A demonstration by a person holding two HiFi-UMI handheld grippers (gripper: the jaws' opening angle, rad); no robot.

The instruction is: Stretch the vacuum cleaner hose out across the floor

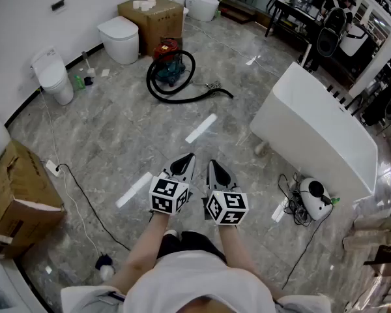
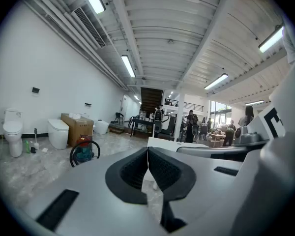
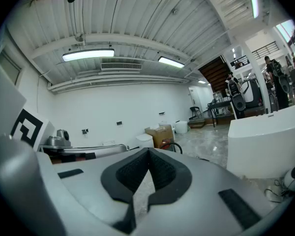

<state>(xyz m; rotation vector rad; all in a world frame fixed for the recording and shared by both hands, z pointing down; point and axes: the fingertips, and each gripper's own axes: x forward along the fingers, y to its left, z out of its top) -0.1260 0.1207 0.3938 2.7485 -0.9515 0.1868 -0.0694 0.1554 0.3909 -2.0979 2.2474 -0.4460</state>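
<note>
A red and teal vacuum cleaner (image 1: 169,60) stands on the grey marble floor well ahead of me. Its black hose (image 1: 176,97) lies coiled in a loop around it, the end trailing right to a nozzle (image 1: 216,87). The left gripper view shows the vacuum cleaner (image 2: 84,151) small and far, and the right gripper view shows it (image 3: 173,145) just over the jaw tops. My left gripper (image 1: 187,160) and right gripper (image 1: 215,168) are held side by side close to my body, both shut and empty, far short of the hose.
Two toilets (image 1: 120,38) (image 1: 52,75) and a cardboard box (image 1: 152,15) line the left wall. A white bathtub (image 1: 316,132) stands at the right, a small white machine (image 1: 315,197) with cables beside it. Another box (image 1: 19,194) and a power cable (image 1: 85,201) lie at the near left.
</note>
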